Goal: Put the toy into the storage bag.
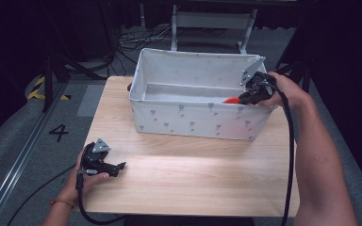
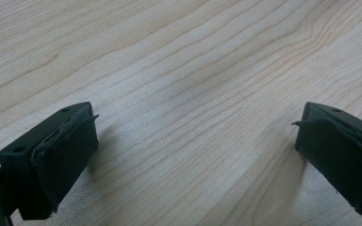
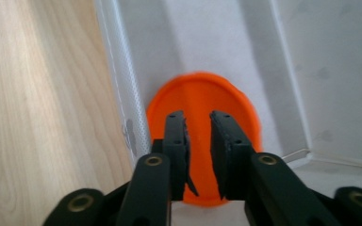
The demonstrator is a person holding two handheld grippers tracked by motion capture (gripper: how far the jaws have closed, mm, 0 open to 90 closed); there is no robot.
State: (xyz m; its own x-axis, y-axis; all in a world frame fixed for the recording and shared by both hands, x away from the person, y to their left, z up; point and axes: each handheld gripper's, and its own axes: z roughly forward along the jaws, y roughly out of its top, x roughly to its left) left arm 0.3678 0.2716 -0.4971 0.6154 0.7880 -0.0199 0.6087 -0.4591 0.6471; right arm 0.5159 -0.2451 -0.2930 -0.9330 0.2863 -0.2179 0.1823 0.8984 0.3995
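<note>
Hovering over the near right corner of the white fabric storage box with a grey printed pattern (image 1: 188, 120), the right hand-held gripper (image 1: 245, 97) has a flat orange disc, seemingly plastic (image 3: 202, 101), between its two black jaws. In the right gripper view the jaws stand on either side of the disc's near edge with a narrow gap between them; whether the pads actually pinch the disc or just flank it I cannot tell, since the disc looks face-on there and the contact is not clear. The disc sits just beyond the jaw tips, inside the box and close against its mesh-textured wall, which runs just to the gripper's left. In the high view a sliver of the orange disc (image 1: 232, 100) pokes out ahead of that gripper, above the box's rim.

The left hand-held gripper (image 1: 115, 167) rests low over the pale wood-grain table (image 1: 193, 174), well apart from the box, with its jaws spread wide and nothing between them; in its own view, bare table lies ahead of its jaws.

By its look, the disc should be light, thin and fairly stiff, with a smooth face that could slip under a weak pinch. The rim is the sensible place to hold it, jaws closing across its thickness. The soft fabric wall beside it will likely give if bumped.
</note>
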